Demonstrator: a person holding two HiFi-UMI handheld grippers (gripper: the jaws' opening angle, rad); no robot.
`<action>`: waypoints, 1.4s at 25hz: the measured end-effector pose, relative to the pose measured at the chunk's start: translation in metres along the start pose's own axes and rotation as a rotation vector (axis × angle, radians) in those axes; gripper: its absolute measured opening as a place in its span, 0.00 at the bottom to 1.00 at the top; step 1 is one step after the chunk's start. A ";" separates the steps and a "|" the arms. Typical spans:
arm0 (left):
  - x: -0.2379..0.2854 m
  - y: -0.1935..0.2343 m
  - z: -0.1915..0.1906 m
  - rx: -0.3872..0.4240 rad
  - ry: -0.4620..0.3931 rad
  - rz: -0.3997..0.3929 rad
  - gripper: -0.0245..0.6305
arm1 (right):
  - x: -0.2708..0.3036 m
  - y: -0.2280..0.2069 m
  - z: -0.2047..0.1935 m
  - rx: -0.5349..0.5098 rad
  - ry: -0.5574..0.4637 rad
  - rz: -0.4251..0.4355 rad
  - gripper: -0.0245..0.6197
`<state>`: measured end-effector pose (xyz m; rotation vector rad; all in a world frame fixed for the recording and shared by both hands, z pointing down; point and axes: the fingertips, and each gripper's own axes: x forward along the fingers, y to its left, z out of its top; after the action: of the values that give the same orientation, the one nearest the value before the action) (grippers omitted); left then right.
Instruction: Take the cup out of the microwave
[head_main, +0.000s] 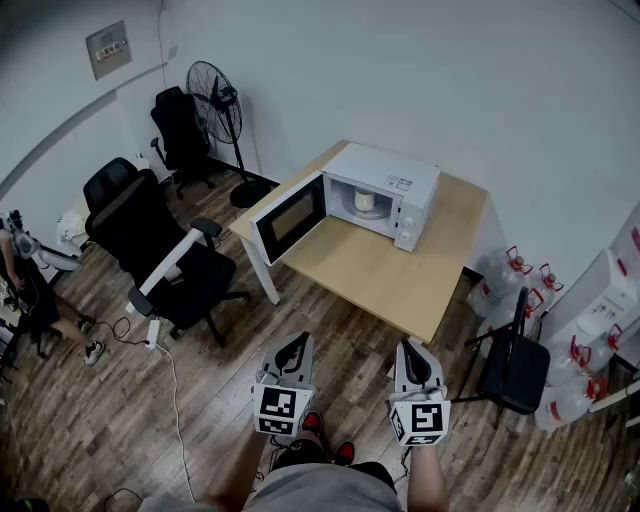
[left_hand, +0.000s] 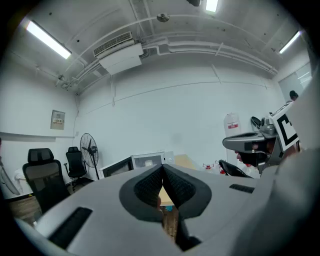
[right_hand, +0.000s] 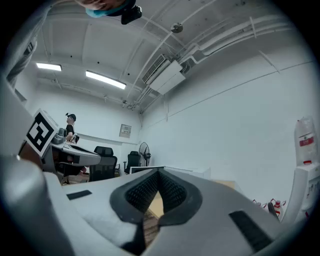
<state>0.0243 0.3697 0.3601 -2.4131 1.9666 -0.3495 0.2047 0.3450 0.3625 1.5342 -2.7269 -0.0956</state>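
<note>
Far left there's a black office chair (head_main: 150, 250) on the wood floor (head_main: 80, 420), with a standing fan (head_main: 215, 100) behind it by the wall.

Next come the left tongs (head_main: 297, 343), held low in front of the person and well short of the worktop (head_main: 380, 275). In the left gripper view the two pads meet at the tips. So they're fully closed, with nothing pinched between them, and they're not touching anything.

Moving right, the white microwave (head_main: 390, 180) sits at the back of the worktop with its door (head_main: 288, 215) swung wide open to the left. The pale cup (head_main: 364, 201) is sitting inside the cavity, upright as far as I can tell.

The right tongs (head_main: 410, 350) are near the left pair, and it's the same story. In the right gripper view they're closed tight, tip to tip and empty, well apart from the microwave.

Far right, a few water jugs (head_main: 510, 280) stand by the wall.
</note>
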 end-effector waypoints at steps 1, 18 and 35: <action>0.001 0.001 0.001 0.001 0.000 -0.001 0.07 | 0.001 -0.001 0.001 0.001 0.001 -0.004 0.06; 0.043 0.004 0.003 -0.003 0.009 -0.002 0.07 | 0.032 -0.030 -0.007 0.043 0.006 -0.003 0.07; 0.170 0.081 -0.004 -0.011 0.026 -0.057 0.07 | 0.170 -0.047 -0.027 0.054 0.043 -0.039 0.07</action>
<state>-0.0223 0.1882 0.3801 -2.4882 1.9176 -0.3748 0.1574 0.1738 0.3831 1.5846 -2.6887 0.0105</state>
